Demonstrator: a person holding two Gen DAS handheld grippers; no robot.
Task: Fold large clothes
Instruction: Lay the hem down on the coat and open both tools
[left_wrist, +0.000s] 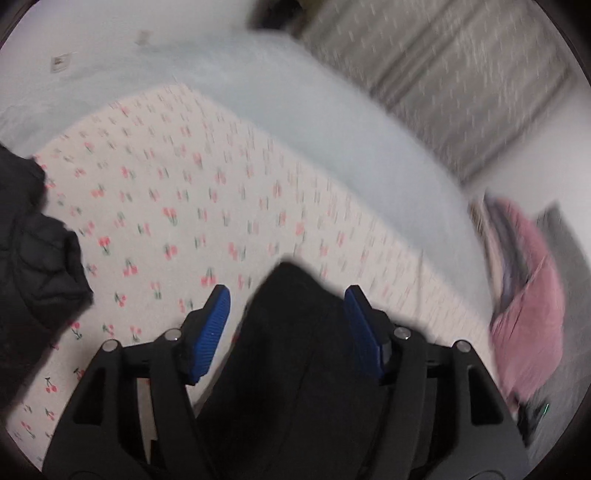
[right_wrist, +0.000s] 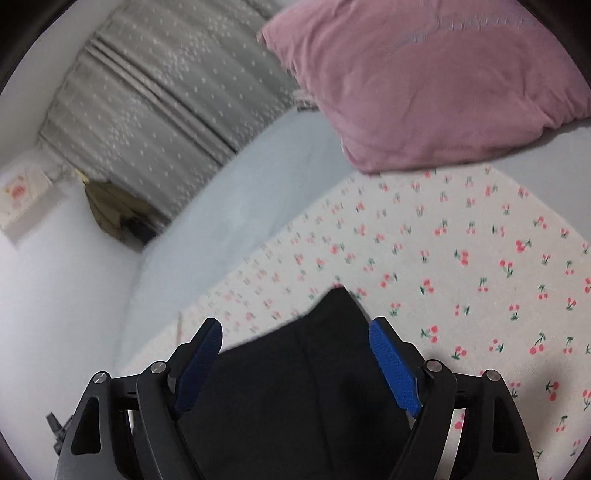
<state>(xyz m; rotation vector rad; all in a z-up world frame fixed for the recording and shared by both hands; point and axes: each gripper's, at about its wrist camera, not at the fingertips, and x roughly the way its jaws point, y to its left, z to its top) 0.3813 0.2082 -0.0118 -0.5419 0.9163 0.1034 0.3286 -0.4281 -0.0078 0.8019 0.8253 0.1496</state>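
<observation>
A black garment lies on a white cherry-print cloth (left_wrist: 177, 206) on the bed. In the left wrist view one corner of the garment (left_wrist: 295, 332) reaches up between the blue pads of my left gripper (left_wrist: 288, 295), which stands open around it. More black padded fabric (left_wrist: 33, 243) is bunched at the left edge. In the right wrist view another black corner (right_wrist: 306, 369) lies between the blue pads of my right gripper (right_wrist: 295, 326), also open, over the cherry-print cloth (right_wrist: 461, 258).
A pink pillow (right_wrist: 424, 85) lies at the head of the cloth and shows at the right of the left wrist view (left_wrist: 528, 295). A pale blue sheet (left_wrist: 314, 103) borders the cloth. A grey dotted curtain (right_wrist: 155, 92) hangs behind.
</observation>
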